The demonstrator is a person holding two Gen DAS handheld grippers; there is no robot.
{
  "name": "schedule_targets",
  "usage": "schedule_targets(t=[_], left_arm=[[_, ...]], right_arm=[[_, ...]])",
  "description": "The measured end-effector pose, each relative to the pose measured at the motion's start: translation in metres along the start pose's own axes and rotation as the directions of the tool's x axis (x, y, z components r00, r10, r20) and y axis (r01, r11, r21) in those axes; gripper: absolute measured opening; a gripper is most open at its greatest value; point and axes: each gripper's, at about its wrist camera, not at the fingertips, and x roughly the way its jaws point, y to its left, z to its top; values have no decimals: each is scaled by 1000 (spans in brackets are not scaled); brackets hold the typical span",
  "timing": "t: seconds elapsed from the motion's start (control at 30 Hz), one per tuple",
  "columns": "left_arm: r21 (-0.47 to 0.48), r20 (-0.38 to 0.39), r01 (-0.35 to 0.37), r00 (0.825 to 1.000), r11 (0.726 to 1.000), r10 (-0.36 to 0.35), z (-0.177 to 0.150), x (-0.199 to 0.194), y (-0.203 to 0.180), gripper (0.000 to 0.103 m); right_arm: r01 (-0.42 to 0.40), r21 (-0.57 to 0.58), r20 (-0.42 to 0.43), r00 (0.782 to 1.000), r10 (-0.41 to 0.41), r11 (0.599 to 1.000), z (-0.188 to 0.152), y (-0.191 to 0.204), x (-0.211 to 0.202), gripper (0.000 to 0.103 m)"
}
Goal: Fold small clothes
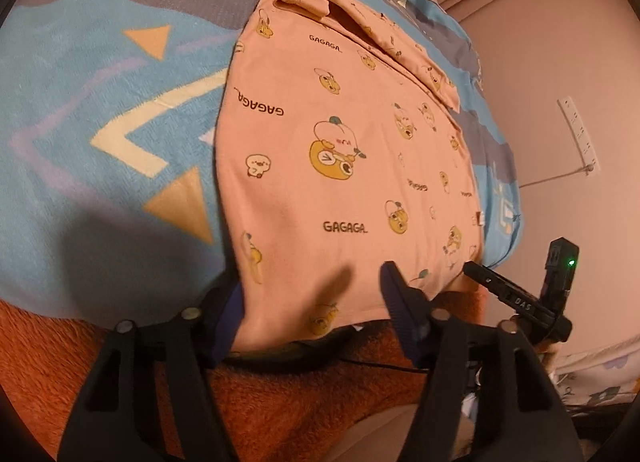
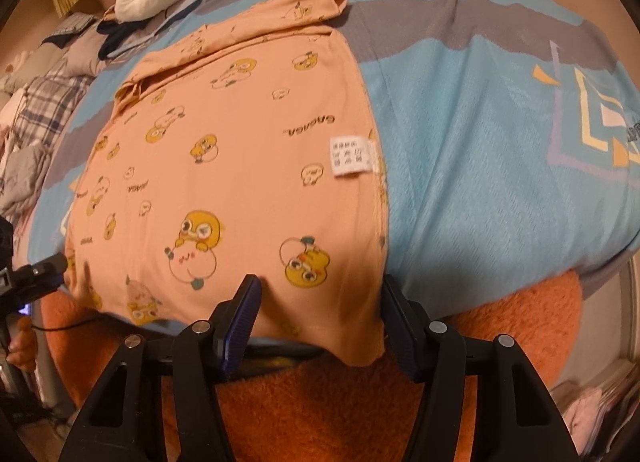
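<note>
**Both claws at the near hem, shirt running away at 12 o'clock**

Shirt (image 1: 340, 150): pink, cartoon print, lying flat on the blue bedspread (image 1: 100, 110). Its near hem hangs slightly over the orange blanket (image 1: 280, 394). Long axis runs from the claws toward 12 o'clock; a sleeve is folded in across the far end.

Left claw (image 1: 312, 302): straddles the hem's left corner, one finger (image 1: 394, 294) lying on the cloth, the other at the shirt's left edge. Jaws part-open with cloth between them; no pinch visible yet.

Right claw (image 2: 320, 306): same at the right corner, one finger (image 2: 244, 302) on the cloth, the other just off the shirt's right edge. Also part-open, not gripping.

Each hand sits equally near, one per corner. Judgement: next step is to clamp both corners and carry the hem toward 12 o'clock, halving the shirt. Risk: uneven bite skews the fold.
</note>
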Motion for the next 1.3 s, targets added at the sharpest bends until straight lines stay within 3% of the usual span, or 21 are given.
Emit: schedule_targets(t=[0.03,0.17,0.2,0.23,0.37,0.47,0.57,0.63,0.77,0.87,1.03,1.17,1.3], left_arm=[[0,-2,-4,1000,1000,4,0,0,1,46],[-46,-14,-18,1000,999,17,-1,1,7,20],[-48,-17,-19,1000,999,18,-1,1,8,8],[-51,-22,-12,1000,999,11,-2,1,8,6],[-33,-18,4,1000,999,-4,-3,-1,2,6],[-75,-15,99,995,992,-100,2,-5,2,6],[-88,-8,146,989,985,-147,9,-10,-2,6],[-106,-2,212,977,971,-214,15,-13,-3,6],[-106,56,255,967,961,-250,27,-23,-9,6],[-138,66,325,945,935,-319,39,-26,-8,6],[-182,138,347,935,920,-325,63,-28,0,2],[-242,180,378,922,893,-342,80,-19,13,2],[-280,197,346,934,896,-299,93,-10,22,2]], right_arm=[[-3,2,-8,1000,3,1000,-1,0,1,57],[-54,23,-57,997,55,998,-4,2,7,41],[-41,8,-52,998,41,999,-5,5,7,38],[-35,-4,-51,998,35,999,-5,6,6,36],[-78,-23,-43,996,77,997,-1,7,0,12],[-117,-39,-21,993,116,992,6,10,-8,10],[-179,-57,18,983,181,982,15,14,-19,10],[-207,-64,49,976,210,976,24,16,-24,10],[-262,-51,110,958,266,964,44,12,-31,10],[-233,-37,170,957,236,972,58,9,-32,10],[-208,38,261,946,191,977,83,-2,-27,10],[-200,86,259,951,172,976,100,-8,-11,9],[-192,83,229,959,169,978,110,-8,4,8]])
